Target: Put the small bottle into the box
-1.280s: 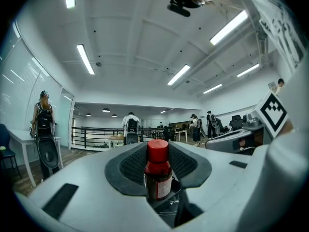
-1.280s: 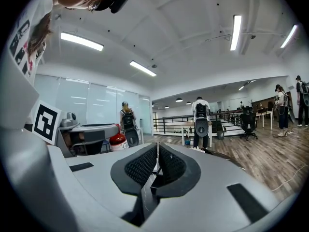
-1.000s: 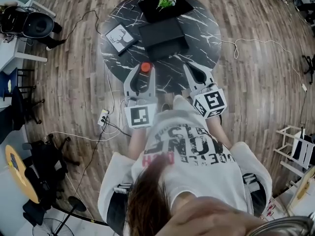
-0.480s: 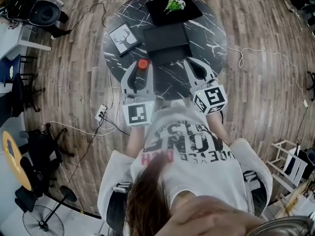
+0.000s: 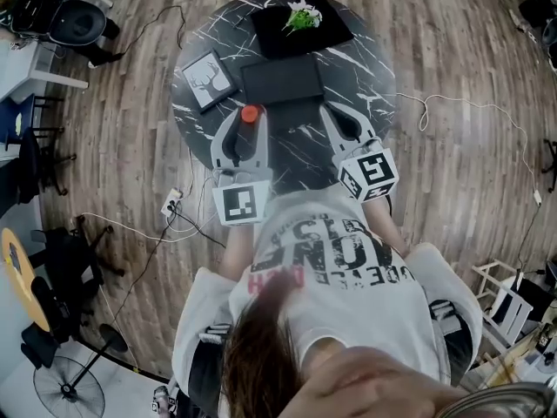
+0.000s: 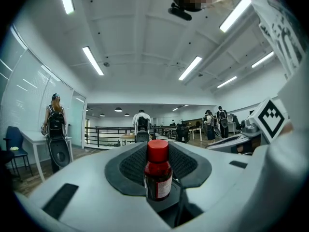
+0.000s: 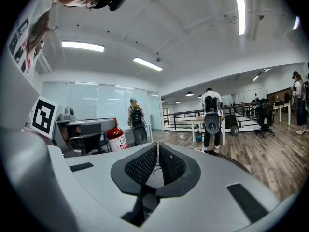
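Note:
A small dark bottle (image 5: 251, 114) with a red cap stands upright between the jaws of my left gripper (image 5: 247, 117), which is shut on it. In the left gripper view the bottle (image 6: 157, 173) fills the gap between the pads of the left gripper (image 6: 158, 164). The bottle hangs over the round marble table (image 5: 374, 68), just short of the front left corner of the black box (image 5: 280, 81). My right gripper (image 5: 332, 111) points at the table to the right of the box. It is shut and empty, the pads of the right gripper (image 7: 158, 151) meeting. The red-capped bottle (image 7: 117, 137) also shows at the left in the right gripper view.
A framed deer picture (image 5: 207, 78) lies left of the box. Behind the box sits a black tray with a small plant (image 5: 300, 17). Cables (image 5: 187, 225) and a power strip lie on the wooden floor to the left. Office chairs (image 5: 61, 20) stand far left.
Both grippers have moved forward over the table, nearer the black box, with the bottle still held in the left one. Jaws look the same.

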A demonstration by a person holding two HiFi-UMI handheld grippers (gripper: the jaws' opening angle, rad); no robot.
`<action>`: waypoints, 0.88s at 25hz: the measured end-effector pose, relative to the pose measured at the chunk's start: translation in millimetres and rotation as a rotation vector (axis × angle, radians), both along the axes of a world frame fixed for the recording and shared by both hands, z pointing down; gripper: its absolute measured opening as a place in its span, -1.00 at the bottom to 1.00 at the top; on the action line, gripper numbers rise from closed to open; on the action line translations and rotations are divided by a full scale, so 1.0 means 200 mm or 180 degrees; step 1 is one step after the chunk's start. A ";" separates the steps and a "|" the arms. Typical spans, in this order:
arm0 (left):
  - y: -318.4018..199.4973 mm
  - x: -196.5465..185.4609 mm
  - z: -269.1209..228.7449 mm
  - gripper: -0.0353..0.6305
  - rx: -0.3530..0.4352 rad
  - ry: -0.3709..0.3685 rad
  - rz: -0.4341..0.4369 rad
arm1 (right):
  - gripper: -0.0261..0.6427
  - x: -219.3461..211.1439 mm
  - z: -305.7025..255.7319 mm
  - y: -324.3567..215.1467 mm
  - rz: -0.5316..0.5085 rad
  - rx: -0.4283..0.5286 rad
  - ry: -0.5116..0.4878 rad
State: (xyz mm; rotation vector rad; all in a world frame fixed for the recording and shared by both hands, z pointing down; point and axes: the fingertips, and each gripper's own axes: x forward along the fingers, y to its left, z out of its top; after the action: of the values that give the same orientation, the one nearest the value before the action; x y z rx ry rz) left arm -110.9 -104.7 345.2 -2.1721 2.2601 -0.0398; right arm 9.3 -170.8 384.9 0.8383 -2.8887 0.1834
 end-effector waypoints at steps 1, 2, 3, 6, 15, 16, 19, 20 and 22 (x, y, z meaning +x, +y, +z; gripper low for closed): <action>-0.02 0.01 0.00 -0.50 0.0000 0.0002 -0.0020 | -0.89 0.00 0.01 -0.02 -0.0022 -0.0013 0.0005; -0.03 0.01 0.00 -0.50 -0.0003 0.0002 -0.0042 | -0.89 0.00 0.01 -0.04 -0.0046 -0.0026 0.0010; -0.04 0.01 0.00 -0.50 -0.0009 0.0000 -0.0067 | -0.89 0.00 0.02 -0.06 -0.0070 -0.0040 0.0013; -0.07 0.01 0.01 -0.50 -0.0030 0.0009 -0.0156 | -0.89 0.00 0.04 -0.09 -0.0147 -0.0081 0.0009; -0.08 0.01 0.06 -0.50 -0.0122 0.0026 -0.0349 | -0.89 -0.01 0.12 -0.17 -0.0281 -0.0211 0.0023; -0.08 0.01 0.06 -0.50 -0.0126 0.0024 -0.0350 | -0.89 -0.01 0.13 -0.17 -0.0283 -0.0222 0.0021; -0.10 0.00 0.05 -0.50 -0.0114 0.0042 -0.0338 | -0.89 -0.03 0.13 -0.18 -0.0278 -0.0234 0.0005; -0.10 0.00 0.04 -0.50 -0.0103 0.0042 -0.0324 | -0.89 -0.03 0.12 -0.18 -0.0268 -0.0232 -0.0003; -0.11 0.00 0.03 -0.50 -0.0098 0.0040 -0.0284 | -0.89 -0.03 0.11 -0.19 -0.0223 -0.0223 -0.0021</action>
State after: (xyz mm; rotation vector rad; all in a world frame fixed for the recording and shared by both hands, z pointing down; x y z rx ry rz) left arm -111.1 -126.6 351.1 -2.0901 2.3779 -0.0621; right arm 3.5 -209.4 406.5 0.7251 -2.8939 0.2792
